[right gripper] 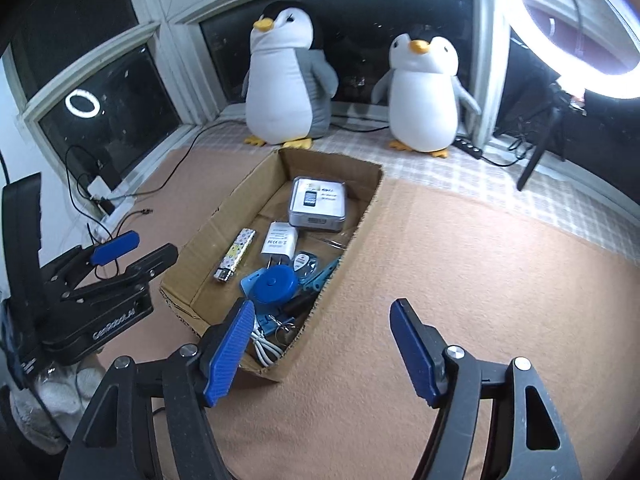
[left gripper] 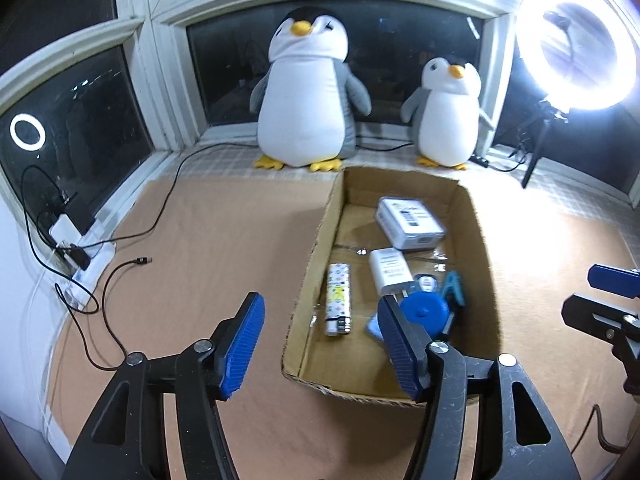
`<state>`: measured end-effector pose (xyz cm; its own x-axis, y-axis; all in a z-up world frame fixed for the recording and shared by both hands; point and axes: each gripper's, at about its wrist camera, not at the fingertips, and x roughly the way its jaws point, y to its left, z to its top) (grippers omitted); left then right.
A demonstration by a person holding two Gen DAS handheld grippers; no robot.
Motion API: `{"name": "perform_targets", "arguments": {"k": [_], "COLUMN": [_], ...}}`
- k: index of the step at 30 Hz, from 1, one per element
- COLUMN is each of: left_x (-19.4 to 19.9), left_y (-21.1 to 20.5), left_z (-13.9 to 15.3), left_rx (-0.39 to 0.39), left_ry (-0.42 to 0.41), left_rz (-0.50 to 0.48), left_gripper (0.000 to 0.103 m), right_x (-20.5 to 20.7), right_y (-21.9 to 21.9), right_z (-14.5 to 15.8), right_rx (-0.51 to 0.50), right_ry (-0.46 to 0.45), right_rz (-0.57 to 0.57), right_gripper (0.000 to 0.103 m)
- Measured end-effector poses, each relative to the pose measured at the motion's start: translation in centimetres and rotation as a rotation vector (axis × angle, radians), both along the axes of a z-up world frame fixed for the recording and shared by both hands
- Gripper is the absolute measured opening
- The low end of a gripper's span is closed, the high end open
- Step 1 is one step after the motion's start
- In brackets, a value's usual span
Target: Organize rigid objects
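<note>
Two handheld grippers, both empty, above a tan, matte surface. Left gripper [left gripper: 320,346] with jaws spread wide, ribbed blue rubber pads on black angular arms, hovering over the near left edge of an open, shallow cardboard box [left gripper: 316,248]. Right gripper [right gripper: 322,354] likewise spread wide and pinching nothing, its left pad over the box's near corner, its right pad over bare surface.

Inside the corrugated brown box [right gripper: 208,236], rigid items lying flat: a clear hard-plastic case with a white printed insert [right gripper: 318,204] toward the far end; a white boxy charger plug [right gripper: 279,245] with metal prongs near the middle; a slim rectangular lighter with a colourful printed wrap [right gripper: 236,254] along the left wall; a round, smooth blue disc-shaped item [right gripper: 274,285] toward the near end; a teal plastic clip [right gripper: 322,276] beside it against the right wall; a coiled white cable [right gripper: 266,348] in the near corner.

Beyond the box, two soft plush penguins, a larger penguin [left gripper: 304,96] and a smaller penguin [left gripper: 446,114], upright on a checked cloth against dark window panes. Bright circular ring light [left gripper: 576,44] on a stand at far right. Thin black cable [left gripper: 120,276] trailing across the surface at left
</note>
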<state>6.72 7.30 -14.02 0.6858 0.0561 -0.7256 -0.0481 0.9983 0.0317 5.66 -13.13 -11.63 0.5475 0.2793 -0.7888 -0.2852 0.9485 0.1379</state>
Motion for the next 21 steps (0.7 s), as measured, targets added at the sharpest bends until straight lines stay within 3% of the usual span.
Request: {"name": "perform_targets", "arguments": {"k": [4, 9, 14, 21], "left_x": [-1.4, -2.6, -3.9, -5.1], "left_y": [-0.7, -1.4, -1.6, -1.8], "left_z": [2.0, 4.3, 6.7, 8.3], "left_rx": [0.009, 0.009, -0.002, -0.008], "left_ry": [-0.046, -0.095, -0.150, -0.179], "left_rz": [-0.007, -0.014, -0.019, -0.015], "left_gripper": [0.072, 0.073, 0.083, 0.089], "right_x": [-1.3, -2.5, -3.6, -4.6], "right_y": [-1.0, -1.4, -1.4, -1.2], "right_z": [1.5, 3.1, 4.5, 5.6], "right_rx": [0.005, -0.003, -0.009, -0.026], "right_ry": [-0.054, -0.106, -0.154, -0.198], "right_rz": [-0.045, -0.076, -0.099, -0.115], "right_gripper": [0.072, 0.074, 0.076, 0.081]}}
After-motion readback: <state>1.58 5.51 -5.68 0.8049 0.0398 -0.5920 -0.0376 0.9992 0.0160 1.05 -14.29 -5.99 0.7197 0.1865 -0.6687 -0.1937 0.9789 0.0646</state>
